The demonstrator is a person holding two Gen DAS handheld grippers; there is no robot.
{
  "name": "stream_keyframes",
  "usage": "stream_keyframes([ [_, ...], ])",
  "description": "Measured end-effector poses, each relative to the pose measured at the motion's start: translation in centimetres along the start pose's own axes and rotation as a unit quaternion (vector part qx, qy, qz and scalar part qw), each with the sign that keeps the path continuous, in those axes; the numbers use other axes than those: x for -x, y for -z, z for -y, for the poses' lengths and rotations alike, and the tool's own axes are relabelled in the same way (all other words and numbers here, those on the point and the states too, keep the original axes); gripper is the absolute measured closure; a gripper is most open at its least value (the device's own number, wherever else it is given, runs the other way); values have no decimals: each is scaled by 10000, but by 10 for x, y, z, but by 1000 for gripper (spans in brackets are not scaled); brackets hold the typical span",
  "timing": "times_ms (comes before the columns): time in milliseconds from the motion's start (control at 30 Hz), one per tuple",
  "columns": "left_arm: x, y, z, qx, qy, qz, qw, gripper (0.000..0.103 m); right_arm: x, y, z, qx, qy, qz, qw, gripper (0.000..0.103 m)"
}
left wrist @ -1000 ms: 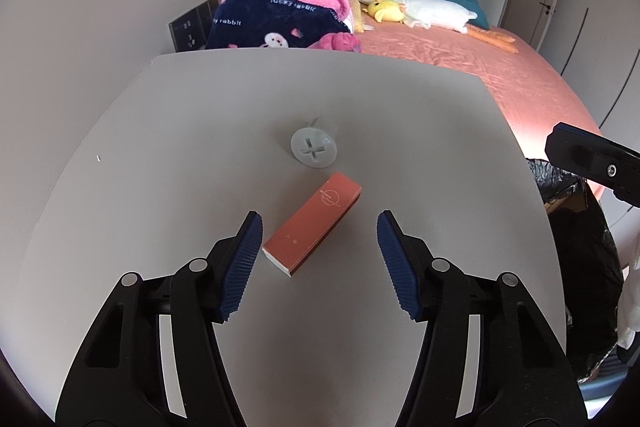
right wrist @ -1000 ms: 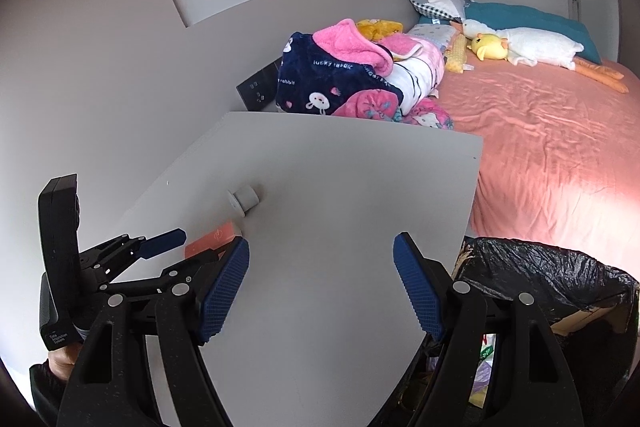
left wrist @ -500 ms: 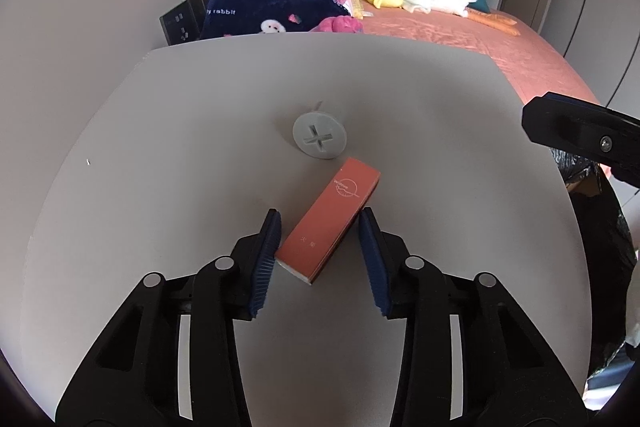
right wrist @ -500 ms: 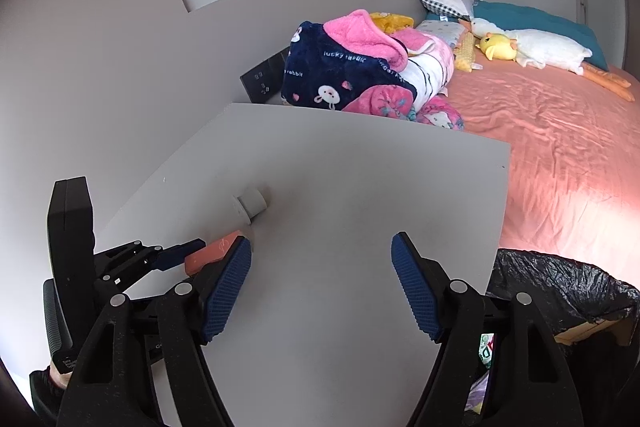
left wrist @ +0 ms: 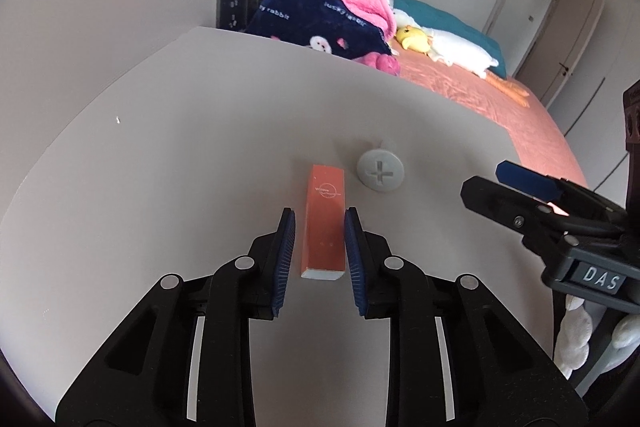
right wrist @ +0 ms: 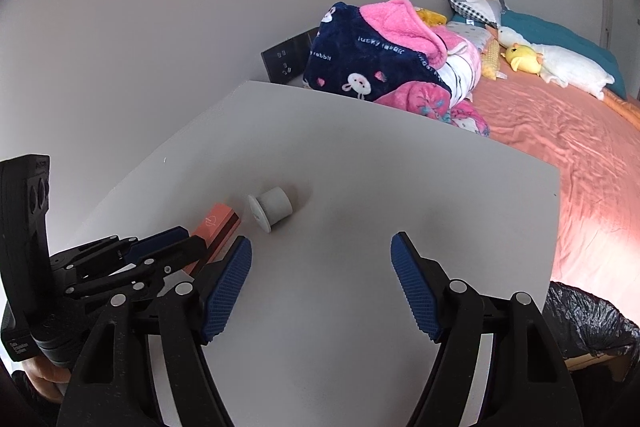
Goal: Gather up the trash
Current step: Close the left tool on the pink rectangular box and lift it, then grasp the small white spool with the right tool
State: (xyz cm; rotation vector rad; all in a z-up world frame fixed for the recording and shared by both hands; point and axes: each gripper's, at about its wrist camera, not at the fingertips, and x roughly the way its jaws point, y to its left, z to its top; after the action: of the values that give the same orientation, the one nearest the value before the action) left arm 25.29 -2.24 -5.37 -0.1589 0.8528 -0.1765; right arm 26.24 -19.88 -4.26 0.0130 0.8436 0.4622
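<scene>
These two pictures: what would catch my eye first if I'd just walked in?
Probably the orange box lying on the grey table, with the left tongs closing in around it; a thin gap shows on the left side, so the grip does not look complete. Beside the box lies a grey screw-shaped plug. Behind the table, a navy and pink blanket is heaped on a salmon-sheeted bed.

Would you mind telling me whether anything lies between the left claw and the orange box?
Nothing visible does: the left claw, just closing, straddles the orange box. The grey cap lies beyond, off to the side.
</scene>
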Motion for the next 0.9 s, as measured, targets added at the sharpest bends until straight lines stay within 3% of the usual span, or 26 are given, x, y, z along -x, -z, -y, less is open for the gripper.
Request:
stream_keyframes([
  [200, 4, -1, -18, 290, -10, 57, 9996, 83, -26, -7, -18, 279, 11, -186, 9994, 32],
  [367, 8, -1, -14, 135, 255, 107, 9995, 83, -26, -5, -19, 265, 14, -147, 9995, 32],
  [433, 8, -1, -12, 105, 234, 125, 9996, 72, -22, -5, -14, 191, 19, -109, 9998, 32],
  [467, 8, -1, -12, 120, 243, 128, 9995, 58, -21, -6, -12, 159, 25, -91, 9998, 32],
  [500, 8, -1, -12, 128, 232, 143, 9995, 51, -19, -6, -9, 129, 31, -73, 9999, 32],
  [767, -1, 3, 4, -223, 59, 3, 9997, 51, -20, -13, 1, 35, 79, -29, 10000, 32],
  [833, -7, 4, 8, -342, -35, -89, 9994, 53, -20, -14, 1, 51, 82, -30, 9999, 32],
  [867, -10, 4, 9, -374, 2, -171, 9992, 71, -22, -15, 1, 76, 93, -35, 9999, 32],
  [900, -13, 3, 9, -383, 40, -231, 9990, 80, -23, -15, 1, 97, 98, -41, 9999, 32],
])
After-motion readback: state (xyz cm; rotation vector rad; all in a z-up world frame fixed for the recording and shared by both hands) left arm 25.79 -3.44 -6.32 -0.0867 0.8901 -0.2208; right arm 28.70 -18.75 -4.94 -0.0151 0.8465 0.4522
